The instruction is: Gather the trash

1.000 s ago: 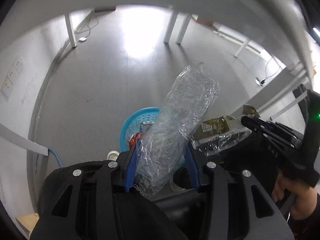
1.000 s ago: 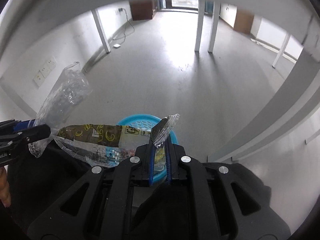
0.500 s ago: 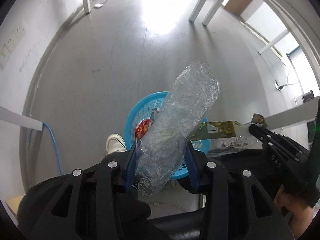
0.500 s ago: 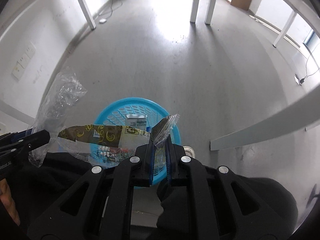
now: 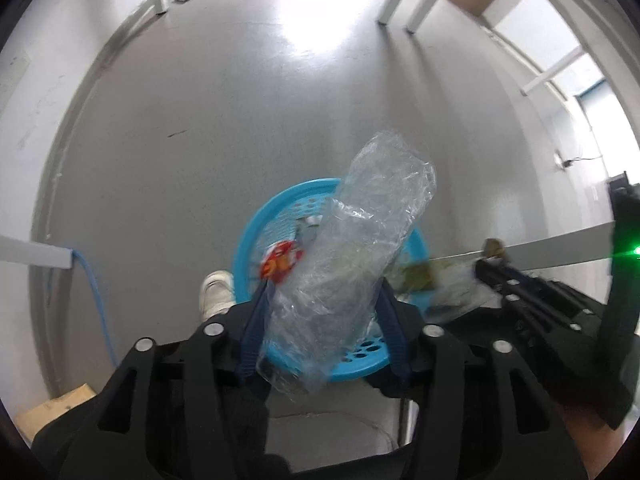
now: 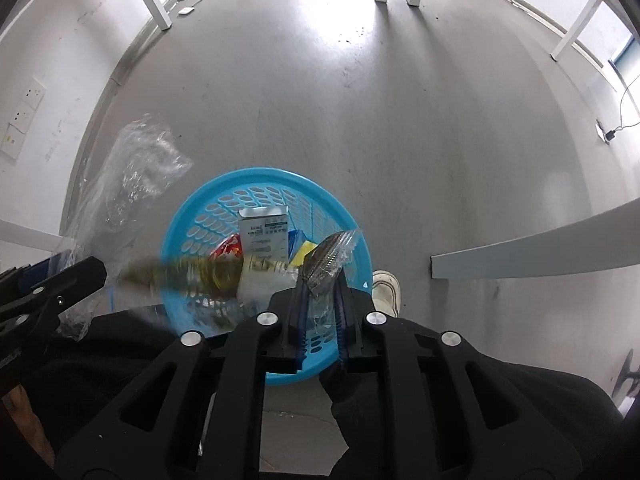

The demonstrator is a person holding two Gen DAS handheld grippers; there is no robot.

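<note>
Both pieces of trash hang over the basket, on the point of being dropped.

The left tongs (image 5: 320, 320) have just been opening, and the crumpled clear plastic bottle (image 5: 352, 256) stands between their blue pads, apparently loose now. The right tongs (image 6: 320, 316) have also just been opening, though they stay narrow, with the corner of the long olive-and-clear printed plastic wrapper (image 6: 256, 268) between them; whether the pads still pinch it I cannot tell. Both items hang directly above the round sky-blue perforated plastic basket (image 6: 208, 208) on the grey floor, which already holds a grey-and-white printed carton (image 6: 262, 230), a red packet (image 6: 228, 246) and a yellow-and-blue scrap (image 6: 300, 246). Judging by that, only the drop remains for these two. The print on the carton and wrapper is too blurred to read.
</note>
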